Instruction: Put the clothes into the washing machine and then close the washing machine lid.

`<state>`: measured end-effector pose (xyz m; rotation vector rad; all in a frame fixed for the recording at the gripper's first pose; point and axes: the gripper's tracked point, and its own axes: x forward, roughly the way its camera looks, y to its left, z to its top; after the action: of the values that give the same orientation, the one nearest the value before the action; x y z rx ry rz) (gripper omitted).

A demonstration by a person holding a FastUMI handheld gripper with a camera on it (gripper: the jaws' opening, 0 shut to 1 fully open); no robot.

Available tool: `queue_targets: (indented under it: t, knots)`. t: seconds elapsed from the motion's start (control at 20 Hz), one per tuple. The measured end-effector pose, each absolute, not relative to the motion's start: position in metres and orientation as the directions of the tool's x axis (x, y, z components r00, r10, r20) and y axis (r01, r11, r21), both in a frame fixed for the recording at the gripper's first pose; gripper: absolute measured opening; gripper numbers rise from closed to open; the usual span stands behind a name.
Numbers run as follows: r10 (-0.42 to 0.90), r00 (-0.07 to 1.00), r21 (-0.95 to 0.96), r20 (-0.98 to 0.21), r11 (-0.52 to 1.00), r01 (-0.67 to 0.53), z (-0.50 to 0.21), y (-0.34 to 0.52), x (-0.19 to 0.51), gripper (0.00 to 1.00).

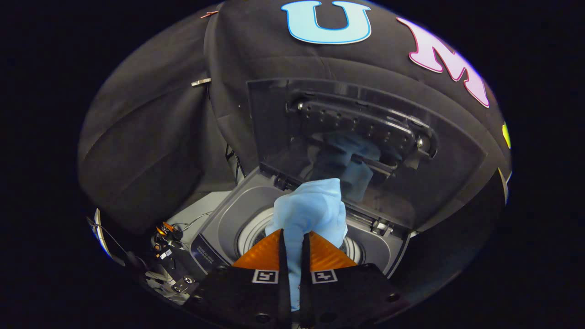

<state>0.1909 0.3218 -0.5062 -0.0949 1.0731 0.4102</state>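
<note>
I have the gripper (292, 242) clamped on the light blue cloth (311, 210), which bunches just ahead of the fingers, directly over the washing machine (219, 224) drum opening. The lid (365, 151) stands raised on the far side.

tongs (292, 244) clamped on blue cloth (311, 210) above open washing machine (228, 219)

Black cloth wall (151, 151) — tangled cables (183, 226)
</note>
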Motion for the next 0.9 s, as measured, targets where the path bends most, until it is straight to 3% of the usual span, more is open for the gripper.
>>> queue_targets:
  t: [0.05,0.3,0.55,0.9]
  knots:
    - [0.277,0.380,0.125,-0.882,0.917,-0.379,-0.511,0.321,0.185,0.14]
    - [0.256,0.415,0.087,-0.873,0.919,-0.385,-0.496,0.307,0.191,0.99]
    - [0.248,0.459,0.073,-0.853,0.928,-0.365,-0.476,0.299,0.204,0.98]
    - [0.346,0.524,0.141,-0.778,0.909,-0.391,-0.400,0.305,0.219,0.98]
